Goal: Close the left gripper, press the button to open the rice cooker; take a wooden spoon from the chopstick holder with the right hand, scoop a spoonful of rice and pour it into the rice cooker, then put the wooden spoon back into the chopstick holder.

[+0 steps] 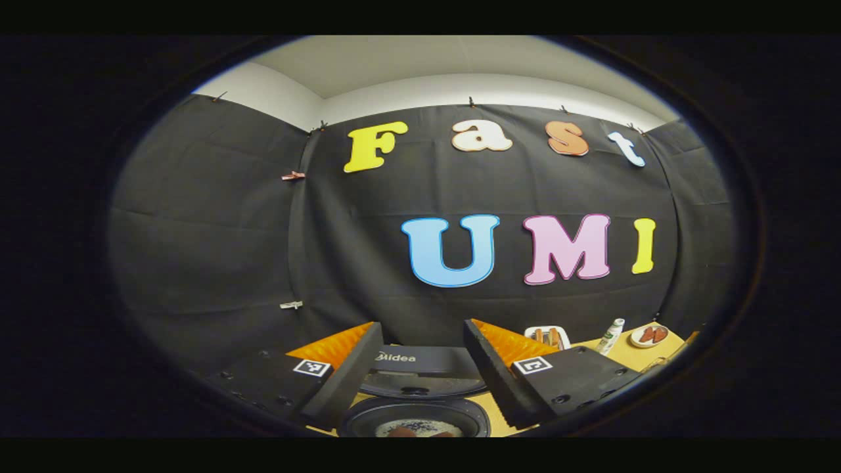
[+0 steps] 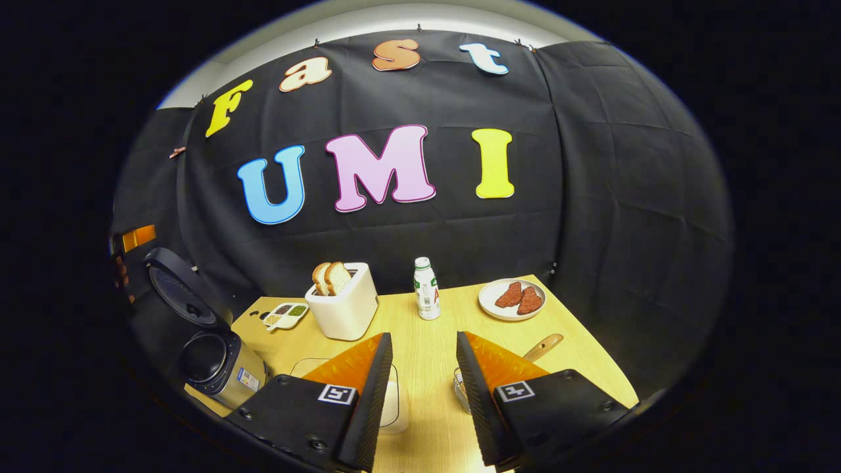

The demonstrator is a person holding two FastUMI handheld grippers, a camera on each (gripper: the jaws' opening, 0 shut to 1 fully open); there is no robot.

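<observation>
Hovering w/ jaws apart, empty: left gripper point(image 1: 420, 387) over open rice cooker point(image 2: 210, 358), right gripper point(image 2: 424, 387) over wood table point(image 2: 433, 341).

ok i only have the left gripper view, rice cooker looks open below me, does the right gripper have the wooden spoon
Observer: No. The right gripper is open, with nothing between its fingers.
Operator: so where's the spoon
Observer: The wooden spoon handle sticks up just behind that gripper's right-hand finger. It rises from the chopstick holder, which the finger mostly hides.
Operator: anything between that and the cooker
Observer: Yes, a clear container sits partly behind the gripper's other finger. The rice cooker is further left, with its lid up.
</observation>
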